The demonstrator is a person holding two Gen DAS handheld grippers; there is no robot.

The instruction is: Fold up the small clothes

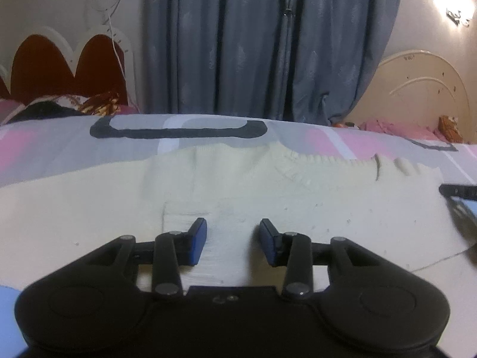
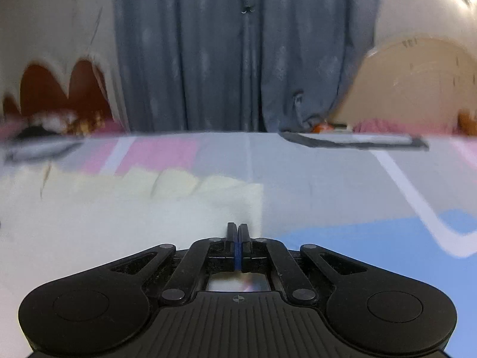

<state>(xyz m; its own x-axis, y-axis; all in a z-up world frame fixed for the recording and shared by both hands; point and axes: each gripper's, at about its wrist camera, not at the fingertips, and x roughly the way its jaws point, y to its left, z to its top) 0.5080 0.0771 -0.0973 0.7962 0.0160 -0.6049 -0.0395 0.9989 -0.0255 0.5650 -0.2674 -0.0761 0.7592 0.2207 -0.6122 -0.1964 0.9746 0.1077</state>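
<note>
A cream knitted garment (image 1: 238, 185) lies spread flat on the bed, with its ribbed edge on the far side. My left gripper (image 1: 232, 234) is open, low over the garment's near part, with nothing between its blue pads. In the right wrist view the same garment (image 2: 119, 208) fills the left half, blurred. My right gripper (image 2: 238, 232) is shut at the garment's right edge; I cannot tell whether cloth is pinched between its fingers. The right gripper also shows at the right edge of the left wrist view (image 1: 460, 197).
The bedsheet (image 2: 342, 194) is grey, pink, blue and white. Grey curtains (image 1: 253, 44) hang behind the bed. A red and white headboard (image 1: 68, 62) stands at left and a cream headboard (image 1: 423, 89) at right, with pillows and cloth near both.
</note>
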